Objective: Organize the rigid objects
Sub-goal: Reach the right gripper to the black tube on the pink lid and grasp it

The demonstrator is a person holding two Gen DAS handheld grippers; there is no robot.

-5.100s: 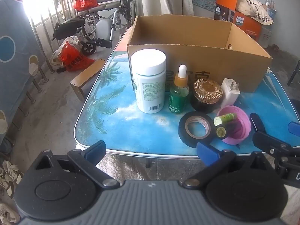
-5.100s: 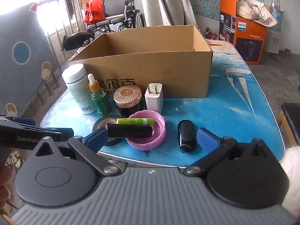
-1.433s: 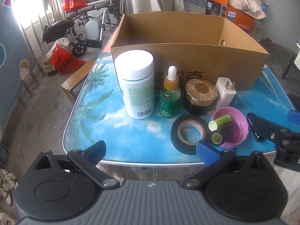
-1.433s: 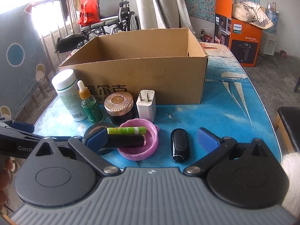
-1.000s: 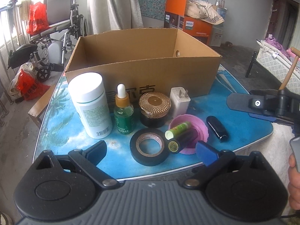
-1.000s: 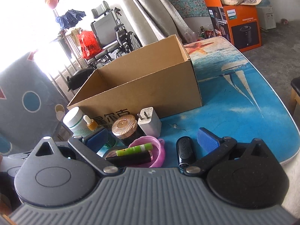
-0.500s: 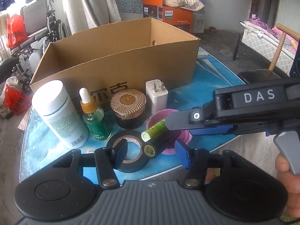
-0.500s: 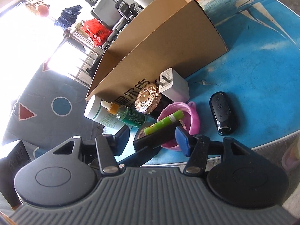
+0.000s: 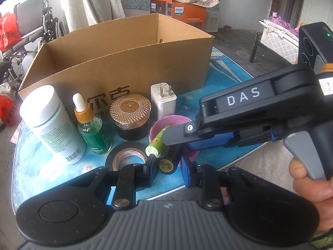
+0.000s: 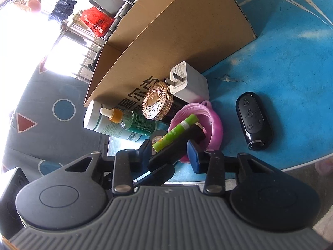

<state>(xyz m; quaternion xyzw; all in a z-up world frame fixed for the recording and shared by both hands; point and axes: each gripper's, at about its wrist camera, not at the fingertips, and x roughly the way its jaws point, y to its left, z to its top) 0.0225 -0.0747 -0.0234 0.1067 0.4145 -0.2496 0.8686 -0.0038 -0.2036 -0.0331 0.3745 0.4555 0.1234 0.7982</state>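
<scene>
An open cardboard box stands on the blue table. In front of it are a white pill bottle, a green dropper bottle, a gold-lidded jar, a white charger, black tape and a pink lid holding a green tube and a black tube. My left gripper has its jaws narrowed around the black tube's end. My right gripper closes on the same black tube. A black key fob lies to the right.
The right gripper's body crosses the left wrist view from the right, over the pink lid. A wheelchair and red bags stand beyond the table's left side; an orange box stands behind. The table edge runs just under both grippers.
Both grippers swung in from the table's front edge toward the pink lid and narrowed their jaws from wide open. The right gripper tilted and came across over the lid.
</scene>
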